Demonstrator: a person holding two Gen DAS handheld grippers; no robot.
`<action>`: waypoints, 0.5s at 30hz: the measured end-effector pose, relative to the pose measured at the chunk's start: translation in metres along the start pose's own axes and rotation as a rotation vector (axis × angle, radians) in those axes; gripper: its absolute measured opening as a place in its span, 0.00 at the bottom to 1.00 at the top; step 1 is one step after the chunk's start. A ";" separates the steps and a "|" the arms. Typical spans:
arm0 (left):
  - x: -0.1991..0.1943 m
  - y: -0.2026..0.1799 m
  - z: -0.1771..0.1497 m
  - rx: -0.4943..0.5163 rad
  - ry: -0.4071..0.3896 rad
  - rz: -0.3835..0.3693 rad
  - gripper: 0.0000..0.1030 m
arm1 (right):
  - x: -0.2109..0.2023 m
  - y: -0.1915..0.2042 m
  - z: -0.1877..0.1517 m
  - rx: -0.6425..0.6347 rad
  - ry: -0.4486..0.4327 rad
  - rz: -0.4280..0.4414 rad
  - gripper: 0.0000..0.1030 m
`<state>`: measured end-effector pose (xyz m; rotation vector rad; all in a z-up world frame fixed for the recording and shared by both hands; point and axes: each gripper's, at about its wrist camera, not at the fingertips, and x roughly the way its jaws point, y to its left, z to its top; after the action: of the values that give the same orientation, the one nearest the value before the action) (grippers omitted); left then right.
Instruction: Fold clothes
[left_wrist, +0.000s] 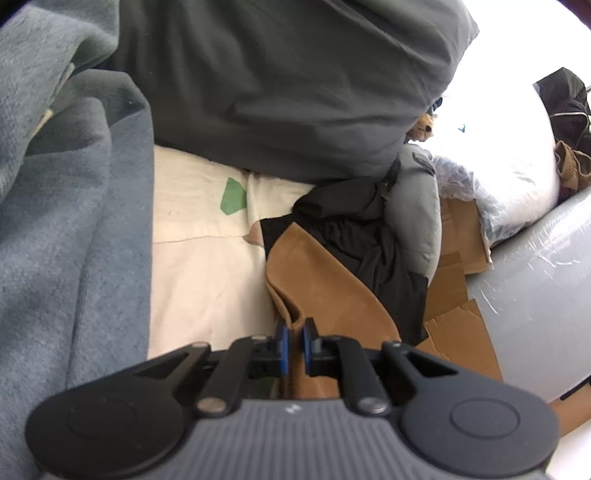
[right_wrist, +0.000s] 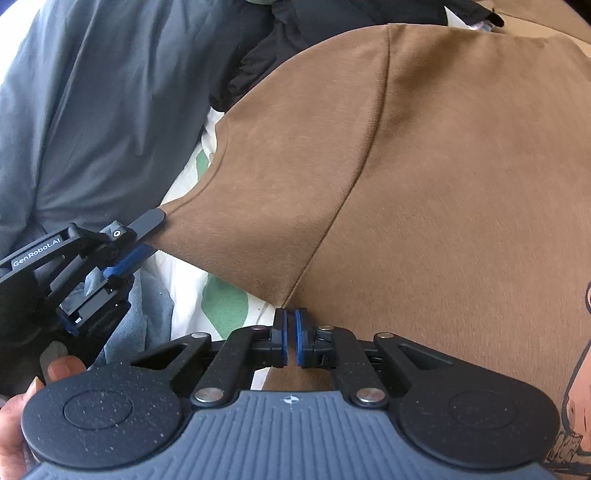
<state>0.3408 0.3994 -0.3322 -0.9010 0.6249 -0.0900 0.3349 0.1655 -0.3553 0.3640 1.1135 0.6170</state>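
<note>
Brown suede-like fabric of a garment is spread across a cream sheet with green patches, filling most of the right wrist view, with a curved seam running down it and a printed figure at its right border. The left tongs are clenched on a folded brown edge of this garment, seen pinched between the blue pads. In the right wrist view the left tongs are seen gripping a corner of the brown cloth at the left. The right tongs are clenched on the near brown edge where the seam ends. A black garment lies touching the brown one, a dark grey garment lies beyond, and a blue-grey fleece lies at the left.
</note>
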 end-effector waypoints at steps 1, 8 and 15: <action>0.000 -0.001 0.000 0.004 0.001 -0.002 0.08 | 0.000 -0.001 -0.001 0.009 0.001 0.001 0.00; -0.003 -0.016 -0.002 0.059 0.023 -0.032 0.07 | 0.010 -0.012 0.004 0.119 0.029 -0.001 0.00; -0.005 -0.033 -0.009 0.102 0.052 -0.061 0.07 | 0.016 -0.011 0.006 0.116 0.039 -0.003 0.00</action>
<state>0.3378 0.3735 -0.3091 -0.8208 0.6355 -0.1991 0.3484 0.1670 -0.3700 0.4515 1.1901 0.5607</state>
